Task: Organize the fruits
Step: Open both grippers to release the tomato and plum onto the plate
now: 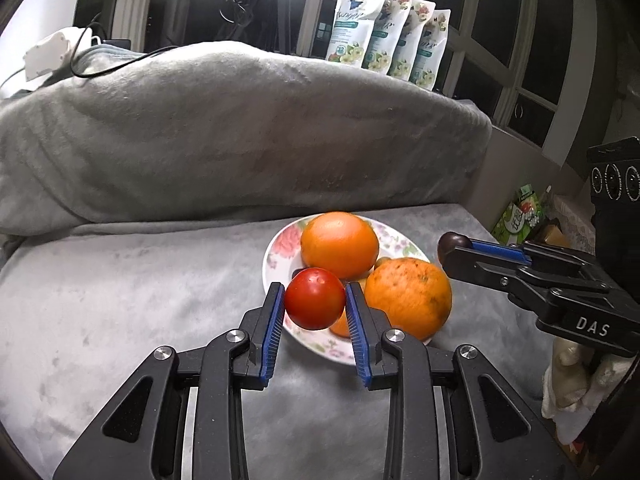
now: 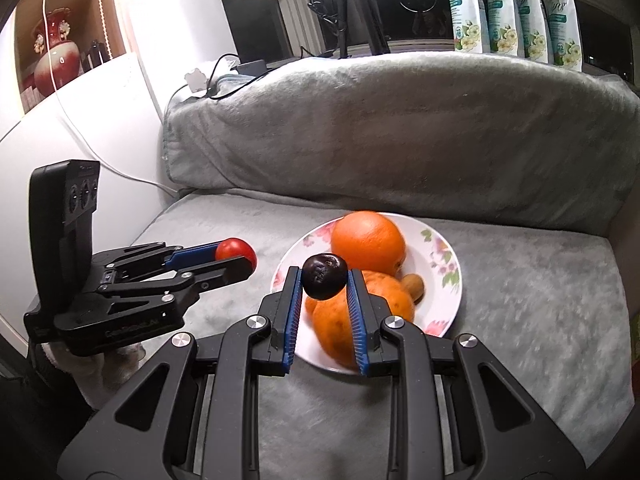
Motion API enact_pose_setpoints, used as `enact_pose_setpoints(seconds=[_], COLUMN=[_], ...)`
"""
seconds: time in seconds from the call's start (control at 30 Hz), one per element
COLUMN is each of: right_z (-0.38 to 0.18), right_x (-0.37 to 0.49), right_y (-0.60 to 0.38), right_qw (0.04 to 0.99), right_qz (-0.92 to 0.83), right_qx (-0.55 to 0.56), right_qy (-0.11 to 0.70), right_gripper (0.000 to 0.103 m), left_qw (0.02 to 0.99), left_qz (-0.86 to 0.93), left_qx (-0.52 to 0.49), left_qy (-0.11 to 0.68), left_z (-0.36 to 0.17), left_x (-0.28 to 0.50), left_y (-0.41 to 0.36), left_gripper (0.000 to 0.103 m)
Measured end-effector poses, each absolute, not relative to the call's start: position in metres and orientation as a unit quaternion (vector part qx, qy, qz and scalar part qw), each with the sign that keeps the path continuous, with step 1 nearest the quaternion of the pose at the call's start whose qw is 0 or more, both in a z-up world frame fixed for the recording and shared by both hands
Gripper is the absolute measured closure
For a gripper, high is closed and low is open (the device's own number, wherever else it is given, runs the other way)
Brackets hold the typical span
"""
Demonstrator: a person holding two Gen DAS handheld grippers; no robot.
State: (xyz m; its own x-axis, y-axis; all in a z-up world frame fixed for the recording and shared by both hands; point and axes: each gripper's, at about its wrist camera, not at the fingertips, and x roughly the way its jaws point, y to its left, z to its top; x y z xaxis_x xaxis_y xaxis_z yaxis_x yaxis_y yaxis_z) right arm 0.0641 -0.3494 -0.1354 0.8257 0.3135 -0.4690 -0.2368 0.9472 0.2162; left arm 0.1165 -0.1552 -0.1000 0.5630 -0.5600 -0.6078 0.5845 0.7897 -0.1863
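The left claw (image 1: pixel 315 304) grips a tomato (image 1: pixel 315 298) above the floral plate's (image 2: pixel 448 300) near rim; the right claw (image 2: pixel 324 280) pinches what looks like a dark plum (image 2: pixel 324 276). Lower each into gaps beside the two oranges (image 2: pixel 368 242), releasing gently so nothing rolls.

Floral ceramic plate (image 2: pixel 448 280) crowded: far round orange (image 2: pixel 368 242), near blemished orange (image 2: pixel 332 320), small brown fruit (image 2: pixel 414 286) wedged at the right between them. Bare plate only on the far-right rim and a narrow left strip. Grey plush seat surface (image 2: pixel 520 340) open right of plate, also left and near side (image 1: pixel 140 300). Far side blocked by tall grey blanket-covered cushion (image 1: pixel 240 128). Left gripper (image 1: pixel 315 304) gripping red tomato (image 1: pixel 315 298) sits over plate's near-left edge; right gripper (image 2: pixel 323 280) gripping dark plum (image 2: pixel 324 276) over the near edge, both crowding access from the near side.
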Motion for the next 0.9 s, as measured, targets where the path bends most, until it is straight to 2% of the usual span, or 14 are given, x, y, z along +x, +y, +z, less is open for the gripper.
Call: enact_pose_setpoints(seconds=[0.6, 0.7, 0.77, 0.83, 0.9], right_z=[-0.15, -0.153, -0.153, -0.153, -0.151], right_x=[0.119, 0.122, 0.123, 0.123, 0.122], right_y=[-0.383, -0.384, -0.384, -0.383, -0.383], right_qw=[0.944, 0.943, 0.943, 0.944, 0.945], right_qz=[0.12, 0.119, 0.12, 0.12, 0.12], right_qx=[0.099, 0.097, 0.097, 0.097, 0.099], right_qy=[0.291, 0.295, 0.296, 0.293, 0.287], right_gripper=[0.079, 0.078, 0.074, 0.055, 0.051], left_qw=[0.876, 0.878, 0.878, 0.879, 0.879], left_qz=[-0.332, -0.332, -0.333, -0.333, -0.333], left_qx=[0.025, 0.025, 0.023, 0.023, 0.022], left_qy=[0.348, 0.344, 0.343, 0.341, 0.341], left_z=[-0.108, -0.107, -0.106, -0.105, -0.104], left_x=[0.135, 0.135, 0.135, 0.135, 0.134], left_y=[-0.185, -0.185, -0.185, -0.186, -0.186], left_gripper=[0.073, 0.07, 0.064, 0.06, 0.06])
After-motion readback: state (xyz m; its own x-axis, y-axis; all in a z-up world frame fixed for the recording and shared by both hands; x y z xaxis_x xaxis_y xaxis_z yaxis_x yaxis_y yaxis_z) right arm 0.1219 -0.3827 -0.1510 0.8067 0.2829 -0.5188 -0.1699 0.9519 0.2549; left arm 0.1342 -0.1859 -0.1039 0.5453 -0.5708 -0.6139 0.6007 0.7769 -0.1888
